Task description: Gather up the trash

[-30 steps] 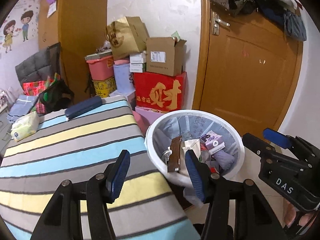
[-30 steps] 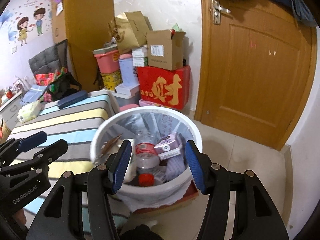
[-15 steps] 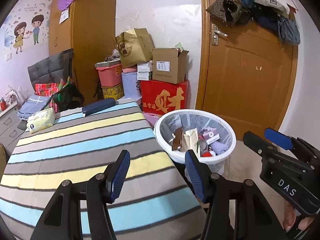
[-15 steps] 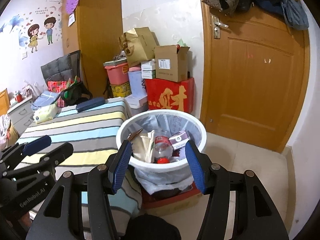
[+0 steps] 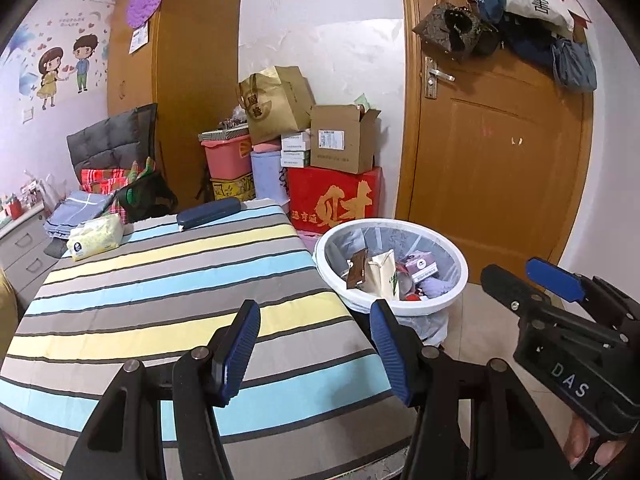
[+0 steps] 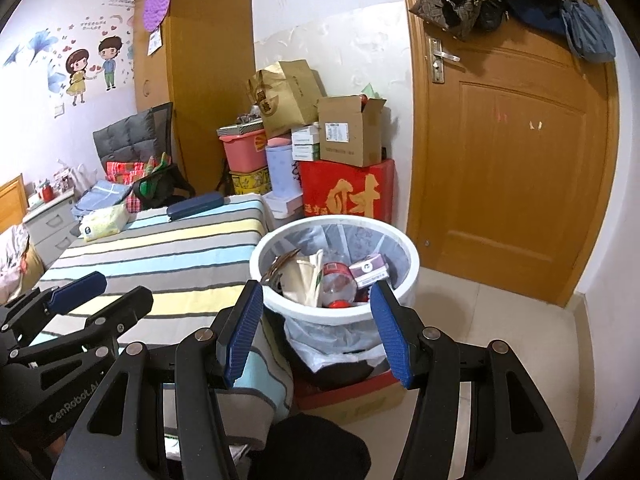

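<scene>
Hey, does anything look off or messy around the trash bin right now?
Nothing looks spilled. The white trash bin beside the striped bed is heaped: a carton and a plastic bottle poke up near its rim. Both tongs, left and right, are open and empty.

Bare striped table (image 5: pixel 168 288) lies open ahead; trash bin (image 6: pixel 408 280) and stacked boxes (image 6: pixel 344 160) crowd its right edge.

A round white bin (image 6: pixel 335 312), lined with a clear plastic bag, is set upright on the floor just beside the corner of the striped bed. It is filled with trash: a plastic bottle (image 6: pixel 336 284) with a red cap, a small carton (image 6: pixel 370 270), crumpled paper (image 5: pixel 380 270) and a brown wrapper (image 5: pixel 357 270).
</scene>
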Available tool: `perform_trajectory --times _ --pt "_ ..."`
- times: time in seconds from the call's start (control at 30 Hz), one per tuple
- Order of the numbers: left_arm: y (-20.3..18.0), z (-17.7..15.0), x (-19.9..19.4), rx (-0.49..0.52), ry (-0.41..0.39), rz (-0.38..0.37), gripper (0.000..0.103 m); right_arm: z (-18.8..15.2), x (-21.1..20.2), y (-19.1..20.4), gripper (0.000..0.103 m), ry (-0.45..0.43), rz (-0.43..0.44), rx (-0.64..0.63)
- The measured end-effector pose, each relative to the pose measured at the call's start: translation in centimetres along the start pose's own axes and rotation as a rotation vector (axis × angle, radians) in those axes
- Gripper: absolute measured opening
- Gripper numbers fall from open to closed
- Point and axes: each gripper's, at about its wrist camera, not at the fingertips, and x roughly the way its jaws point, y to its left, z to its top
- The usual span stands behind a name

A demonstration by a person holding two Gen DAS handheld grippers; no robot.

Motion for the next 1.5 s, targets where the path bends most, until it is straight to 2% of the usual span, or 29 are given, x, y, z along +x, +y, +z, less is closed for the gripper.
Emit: perform_trajectory --times 1.5 --pt "-0.4 -0.4 -1.2 -0.023 0.006 0.003 0.057 -0.3 -1.2 0.3 0.058 -0.010 -0.003 0.001"
